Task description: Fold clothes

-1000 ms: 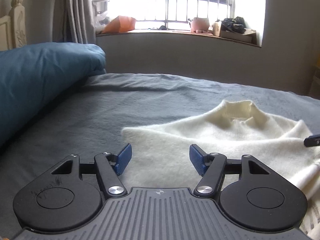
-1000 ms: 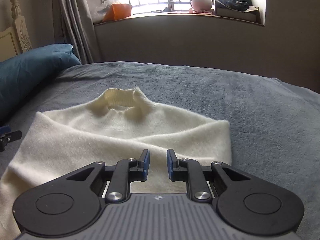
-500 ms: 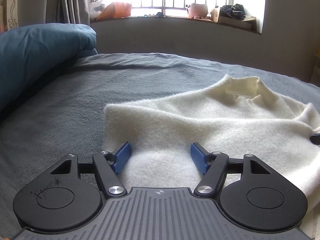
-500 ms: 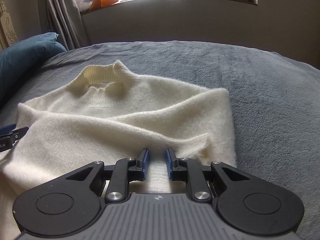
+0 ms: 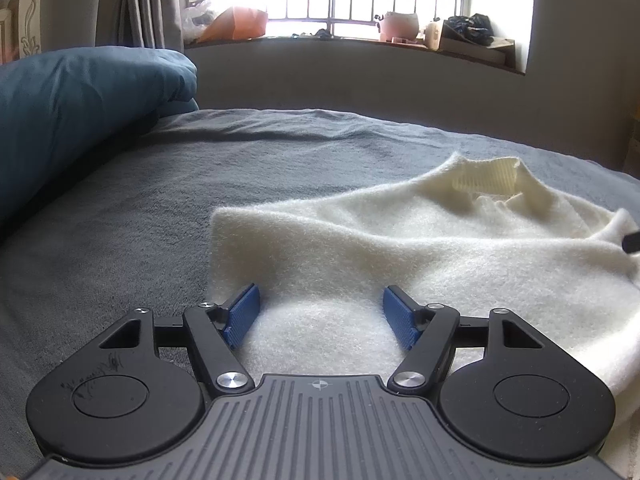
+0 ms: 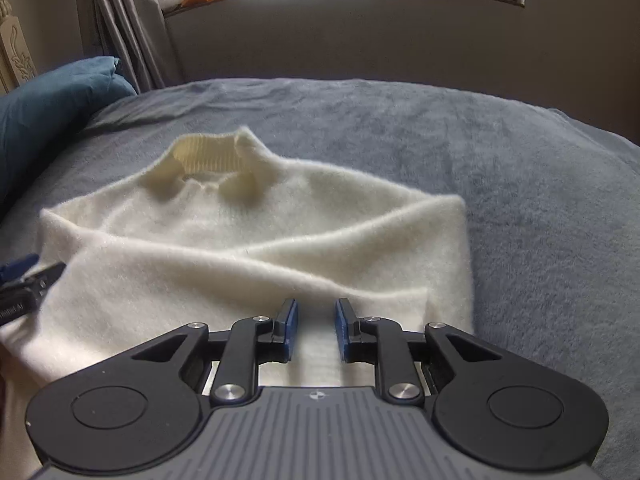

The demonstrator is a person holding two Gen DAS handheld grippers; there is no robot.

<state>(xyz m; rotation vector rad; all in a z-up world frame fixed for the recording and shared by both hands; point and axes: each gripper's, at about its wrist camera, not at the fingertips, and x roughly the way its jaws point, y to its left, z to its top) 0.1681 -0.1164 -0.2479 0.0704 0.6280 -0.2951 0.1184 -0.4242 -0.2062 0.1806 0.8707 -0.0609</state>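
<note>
While the cream sweater (image 6: 248, 248) lies sleeves-in on the grey bed (image 6: 520, 168) | our left gripper (image 5: 318, 312) gapes, grasping nothing | our right gripper (image 6: 312, 330), narrowly parted, straddles knit unclamped | next: pinch hem, fold toward collar.

One cream sweater (image 6: 256, 248) lies on one grey bed (image 6: 520, 184); beside the sweater, one blue pillow (image 5: 80, 112). Two grippers: left gripper (image 5: 320, 312), right gripper (image 6: 316, 328).

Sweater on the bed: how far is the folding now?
Done: sleeves look folded across the sweater body. In hand: left claw open at one lower side; right claw straddles the hem, grip unclear. Remaining: folding the bottom up toward the collar.
</note>
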